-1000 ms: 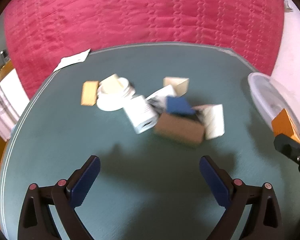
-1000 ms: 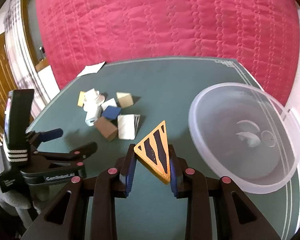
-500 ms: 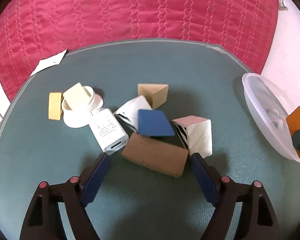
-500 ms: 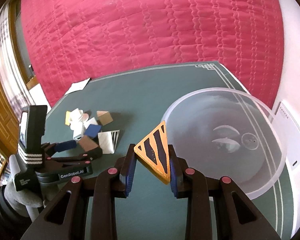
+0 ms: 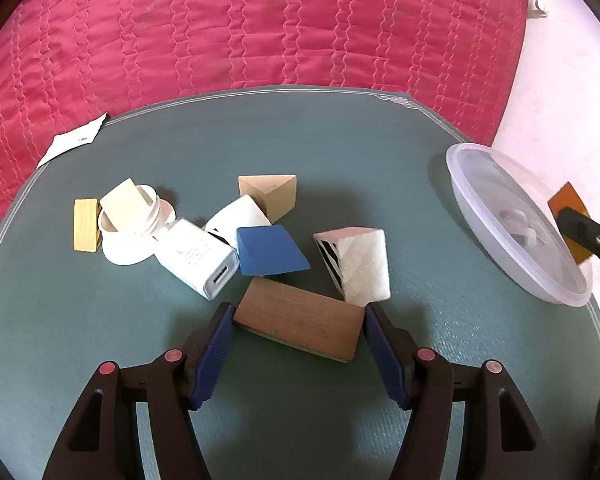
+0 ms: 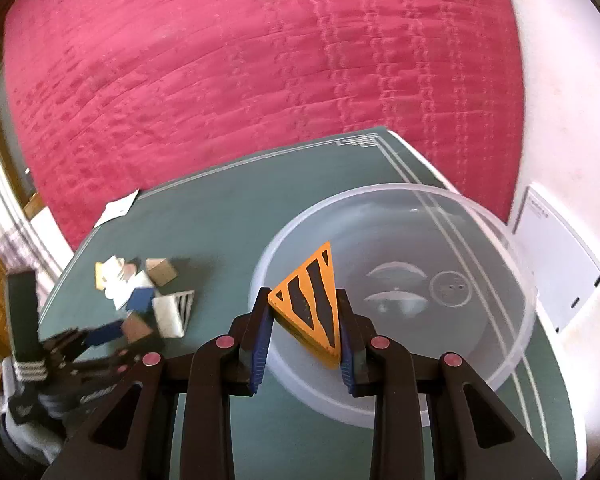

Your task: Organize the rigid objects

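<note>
Right claw (image 6: 305, 322), clamped on the orange wedge (image 6: 310, 300), hangs over the clear bowl (image 6: 512, 344); left claw (image 5: 296, 326), jaws apart, straddles the brown block (image 5: 300, 324), its long axis running left-right across the gap.

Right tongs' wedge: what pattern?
Orange wedge with black stripes, clearest in the right wrist view.

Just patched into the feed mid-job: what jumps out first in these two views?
The right gripper is shut on an orange black-striped wedge, held over the clear plastic bowl. The left gripper is open, its fingers flanking a brown wooden block at the near edge of a clutter of blocks on the green table.
</note>
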`<state>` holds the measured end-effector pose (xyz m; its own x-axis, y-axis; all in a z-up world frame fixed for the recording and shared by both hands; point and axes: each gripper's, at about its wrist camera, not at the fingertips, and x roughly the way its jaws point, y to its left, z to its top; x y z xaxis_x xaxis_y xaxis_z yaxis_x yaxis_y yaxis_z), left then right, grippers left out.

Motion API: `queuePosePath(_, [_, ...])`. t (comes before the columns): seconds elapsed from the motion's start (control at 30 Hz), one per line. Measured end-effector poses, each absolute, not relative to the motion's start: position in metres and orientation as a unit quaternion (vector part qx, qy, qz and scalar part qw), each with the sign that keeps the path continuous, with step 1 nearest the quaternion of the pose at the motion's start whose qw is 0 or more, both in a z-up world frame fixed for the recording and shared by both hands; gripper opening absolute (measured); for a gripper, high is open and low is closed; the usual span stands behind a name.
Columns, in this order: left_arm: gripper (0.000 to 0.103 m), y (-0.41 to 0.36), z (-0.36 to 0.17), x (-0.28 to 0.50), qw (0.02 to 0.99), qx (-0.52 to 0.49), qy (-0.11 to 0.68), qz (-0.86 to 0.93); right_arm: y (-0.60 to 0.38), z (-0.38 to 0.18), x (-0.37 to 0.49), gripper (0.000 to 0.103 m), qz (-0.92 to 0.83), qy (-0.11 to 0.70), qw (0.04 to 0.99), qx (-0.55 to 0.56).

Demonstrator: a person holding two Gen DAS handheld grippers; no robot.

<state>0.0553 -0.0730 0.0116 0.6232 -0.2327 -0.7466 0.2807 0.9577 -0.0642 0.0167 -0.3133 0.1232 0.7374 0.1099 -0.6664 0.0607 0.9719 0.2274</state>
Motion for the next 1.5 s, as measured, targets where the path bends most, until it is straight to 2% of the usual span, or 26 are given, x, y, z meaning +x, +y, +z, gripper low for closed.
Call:
queuePosePath(0.67, [0.068, -0.088, 0.038, 0.026, 0.913, 0.037, 0.377, -0.151, -0.351, 0.117, 0.021, 0.032, -0.069, 0.353, 0.919, 0.159])
queuePosePath(0.77, [0.068, -0.094, 0.039, 0.026, 0.912, 0.041, 0.377, -0.153, -0.356, 0.116, 0.020, 0.036, -0.080, 0.351, 0.917, 0.169])
queuePosePath(1.5, [0.068, -0.212, 0.070, 0.038, 0.900, 0.091, 0.340, -0.258, -0.392, 0.118, 0.015, 0.040, -0.179, 0.319, 0.907, 0.209])
